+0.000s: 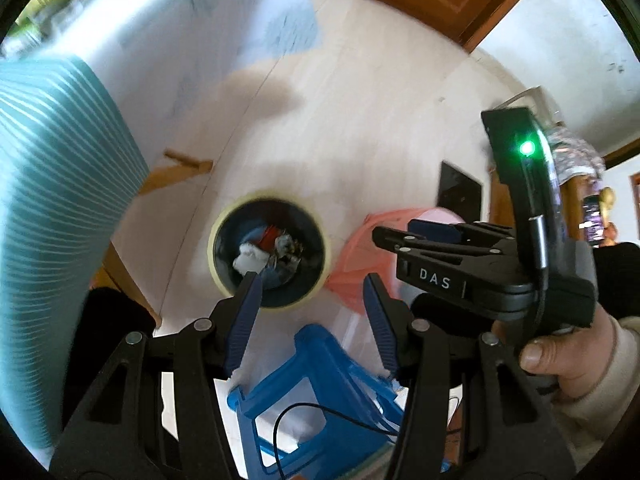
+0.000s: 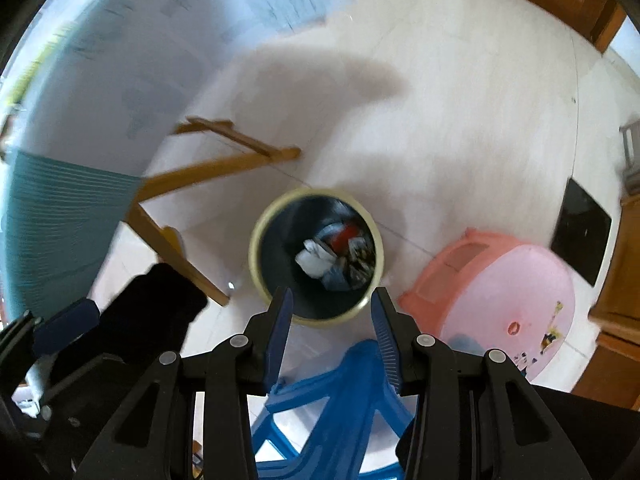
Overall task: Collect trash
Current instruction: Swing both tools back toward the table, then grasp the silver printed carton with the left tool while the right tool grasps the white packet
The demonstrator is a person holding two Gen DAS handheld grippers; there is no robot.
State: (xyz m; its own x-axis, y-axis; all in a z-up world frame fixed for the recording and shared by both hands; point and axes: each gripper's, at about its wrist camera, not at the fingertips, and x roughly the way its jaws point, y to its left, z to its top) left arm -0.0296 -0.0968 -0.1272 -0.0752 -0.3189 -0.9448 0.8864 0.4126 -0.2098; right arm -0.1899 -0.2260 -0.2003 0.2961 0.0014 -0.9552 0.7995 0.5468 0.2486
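Trash (image 2: pixel 336 256) is sitting in the bin (image 2: pixel 316 256) already: crumpled white bits, something red, dark scraps. The bin is showing just past the tips of the right tool (image 2: pixel 331 308), and ahead of the left tool (image 1: pixel 314 294) toward its left finger. Both tools are standing apart with nothing between the pads (only the blue stool (image 2: pixel 340 400) underneath). The pink stool (image 2: pixel 500 292) is sitting off to the right. I'm seeing no loose litter on the floor (image 2: pixel 440 140), so collecting looks mostly done, though blur could be hiding something.
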